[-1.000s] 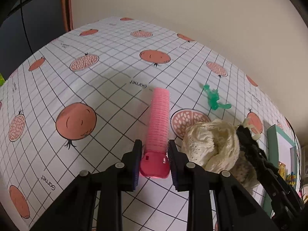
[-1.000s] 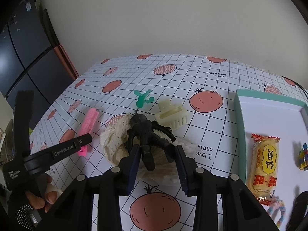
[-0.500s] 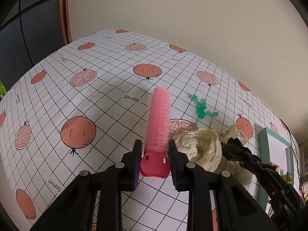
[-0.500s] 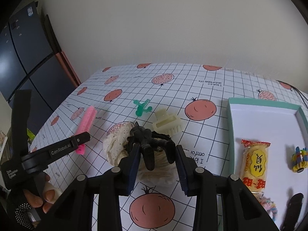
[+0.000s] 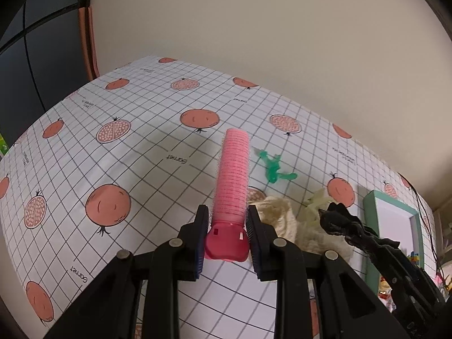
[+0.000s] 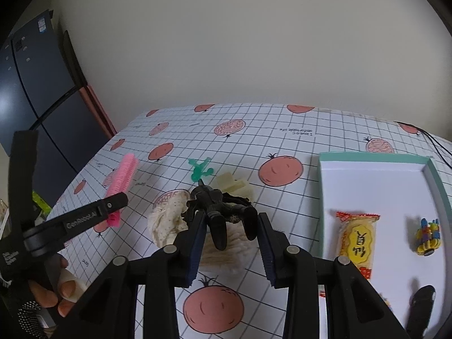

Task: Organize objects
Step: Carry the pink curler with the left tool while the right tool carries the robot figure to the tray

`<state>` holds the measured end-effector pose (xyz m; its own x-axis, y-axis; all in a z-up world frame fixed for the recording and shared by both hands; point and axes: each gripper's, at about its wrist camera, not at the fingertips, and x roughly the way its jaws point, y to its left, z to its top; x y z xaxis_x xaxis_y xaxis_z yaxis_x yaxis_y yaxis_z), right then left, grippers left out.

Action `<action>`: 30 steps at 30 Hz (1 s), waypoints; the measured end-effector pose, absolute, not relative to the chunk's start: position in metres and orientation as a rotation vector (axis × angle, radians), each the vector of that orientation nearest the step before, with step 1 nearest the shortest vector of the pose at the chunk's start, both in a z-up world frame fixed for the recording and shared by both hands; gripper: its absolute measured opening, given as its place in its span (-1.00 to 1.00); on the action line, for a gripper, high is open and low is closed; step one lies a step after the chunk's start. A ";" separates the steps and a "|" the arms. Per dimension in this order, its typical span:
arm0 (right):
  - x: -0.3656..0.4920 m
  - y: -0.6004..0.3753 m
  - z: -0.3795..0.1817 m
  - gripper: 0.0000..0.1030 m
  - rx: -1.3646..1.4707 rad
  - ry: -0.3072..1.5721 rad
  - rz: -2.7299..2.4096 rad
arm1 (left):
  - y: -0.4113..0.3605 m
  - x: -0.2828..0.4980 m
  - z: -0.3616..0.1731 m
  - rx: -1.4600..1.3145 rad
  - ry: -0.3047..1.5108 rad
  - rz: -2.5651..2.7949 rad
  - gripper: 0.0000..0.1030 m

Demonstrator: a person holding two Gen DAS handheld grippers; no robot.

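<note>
My left gripper (image 5: 227, 221) is shut on the base of a pink hair roller (image 5: 232, 178), which is lifted above the tablecloth and points away from me. The same pink hair roller (image 6: 122, 180) shows at the left of the right wrist view. My right gripper (image 6: 230, 226) is shut on a black toy figure (image 6: 219, 206), held above a cream lace cloth (image 6: 169, 220). The black toy figure (image 5: 343, 221) also appears at the right of the left wrist view, beside the cream cloth (image 5: 278, 217).
A green toy figure (image 6: 201, 169) and a cream hair claw (image 6: 233, 188) lie on the pomegranate-print tablecloth (image 6: 282, 138). A teal-rimmed white tray (image 6: 375, 158) at the right holds a yellow snack packet (image 6: 357, 241), a small colourful toy (image 6: 428, 236) and a dark object (image 6: 421, 301).
Both grippers have risen with their objects; the table and its items look lower and farther. The toy figure has come off the cloth.
</note>
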<state>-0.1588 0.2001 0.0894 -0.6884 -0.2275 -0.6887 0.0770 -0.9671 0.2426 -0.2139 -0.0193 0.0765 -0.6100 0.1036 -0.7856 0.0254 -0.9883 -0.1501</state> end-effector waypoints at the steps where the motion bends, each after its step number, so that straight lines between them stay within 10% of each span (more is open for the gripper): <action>1: -0.158 0.203 0.090 -0.25 1.151 -0.295 -2.732 | -0.016 -0.213 0.078 -1.358 -0.221 2.770 -0.46; 30: -0.093 0.374 0.077 -0.25 1.189 -0.569 -3.044 | 0.180 -0.162 0.099 -1.221 0.003 2.486 -0.46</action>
